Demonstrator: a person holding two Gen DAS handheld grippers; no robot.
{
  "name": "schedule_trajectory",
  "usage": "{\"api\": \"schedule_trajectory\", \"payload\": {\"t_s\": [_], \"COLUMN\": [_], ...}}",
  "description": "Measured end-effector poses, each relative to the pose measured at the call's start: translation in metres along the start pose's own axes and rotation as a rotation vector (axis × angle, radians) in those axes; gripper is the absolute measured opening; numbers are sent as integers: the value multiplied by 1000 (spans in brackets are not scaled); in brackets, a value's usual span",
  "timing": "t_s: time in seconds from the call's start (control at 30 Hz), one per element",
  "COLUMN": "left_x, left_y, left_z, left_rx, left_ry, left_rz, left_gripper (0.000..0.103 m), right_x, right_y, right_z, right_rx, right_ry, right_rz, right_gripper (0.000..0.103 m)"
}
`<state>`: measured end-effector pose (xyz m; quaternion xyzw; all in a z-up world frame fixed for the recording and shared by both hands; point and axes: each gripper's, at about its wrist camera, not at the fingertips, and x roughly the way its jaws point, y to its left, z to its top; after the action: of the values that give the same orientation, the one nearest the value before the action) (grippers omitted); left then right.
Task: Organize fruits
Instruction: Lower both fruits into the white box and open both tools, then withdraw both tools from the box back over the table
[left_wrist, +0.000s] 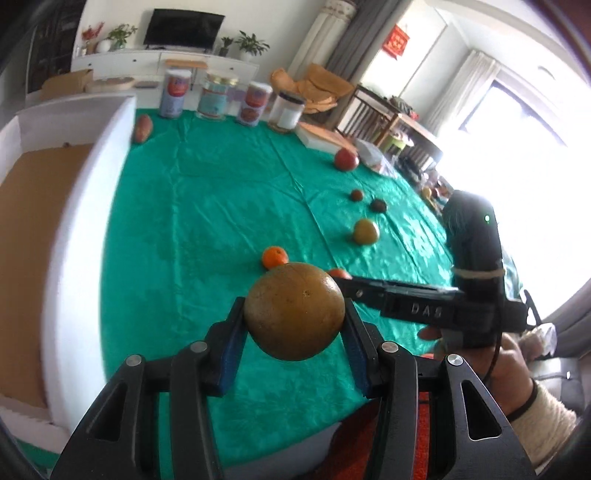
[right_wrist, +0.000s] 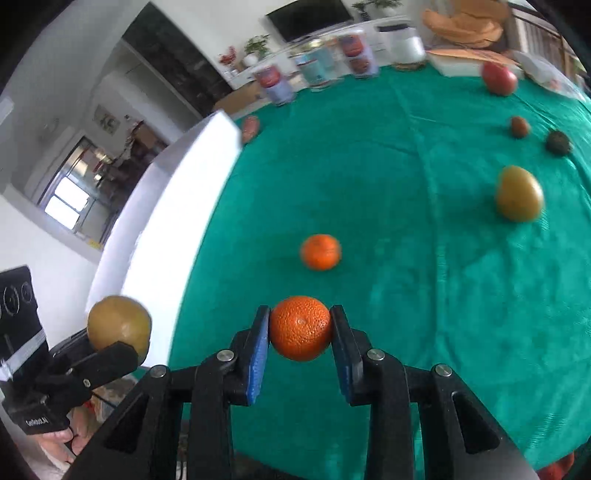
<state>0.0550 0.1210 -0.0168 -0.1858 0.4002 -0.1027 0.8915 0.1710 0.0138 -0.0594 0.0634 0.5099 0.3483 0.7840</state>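
With the left gripper (left_wrist: 295, 314) grasping a pear (left_wrist: 294, 311) and the right gripper (right_wrist: 300, 328) an orange (right_wrist: 300, 328), either round fruit may slip before reaching the box (left_wrist: 74, 229) at nine o'clock.

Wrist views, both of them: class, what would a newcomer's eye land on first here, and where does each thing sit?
First, the big olive-brown fruit clamped in the left claw, raised above the near edge of the green tablecloth. Next, the bright orange gripped in the right claw, with a loose tangerine lying on the cloth just beyond it. A white box runs along the cloth's left side.
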Motion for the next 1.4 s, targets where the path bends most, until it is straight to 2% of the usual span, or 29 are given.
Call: {"api": "schedule_trajectory", "payload": {"t_s": [0.1,0.17,0.3,0.37,0.47,0.6,0.77,0.8,0.87,0.93,0.97,1.17,1.2,1.3,1.4], "left_x": [-39,-57,-73,-77,-78,-75,-69,-70,-72,-76,-78,-82,-82,-77,-72], "left_y": [38,69,136,161,187,198,204,204,201,197,195,185,180,163,143], "left_z": [10,13,8,1,-11,-21,-22,-22,-20,-17,-15,-2,0,9,14], "left_rx": [-71,-115,-229,-272,-325,-352,-359,-358,-340,-319,-309,-277,-264,-207,-155], "left_ry": [-73,-112,-126,-123,-103,-84,-85,-93,-114,-142,-155,-175,-178,-181,-194], "left_rz": [95,196,388,454,507,524,541,545,559,585,596,591,584,558,544], "left_gripper": [50,50,50,50,50,50,51,54,64,87,92,93,93,94,95], "right_x": [16,30,72,99,132,156,163,160,150,134,127,88,81,59,43], "right_y": [71,116,184,206,226,241,245,243,239,231,226,179,169,130,81], "right_z": [16,26,38,37,31,27,30,32,35,34,35,27,23,4,-19], "right_rx": [-123,-206,-358,-394,-440,-500,-513,-510,-497,-472,-456,-385,-384,-374,-327], "right_ry": [17,33,79,120,160,163,134,120,83,44,28,-64,-78,-110,-103], "right_rz": [109,158,162,157,132,68,12,6,-1,-3,-4,-50,-67,-159,-279], "right_gripper": [32,32,32,32,32,33,36,41,51,63,65,71,75,84,85]}}
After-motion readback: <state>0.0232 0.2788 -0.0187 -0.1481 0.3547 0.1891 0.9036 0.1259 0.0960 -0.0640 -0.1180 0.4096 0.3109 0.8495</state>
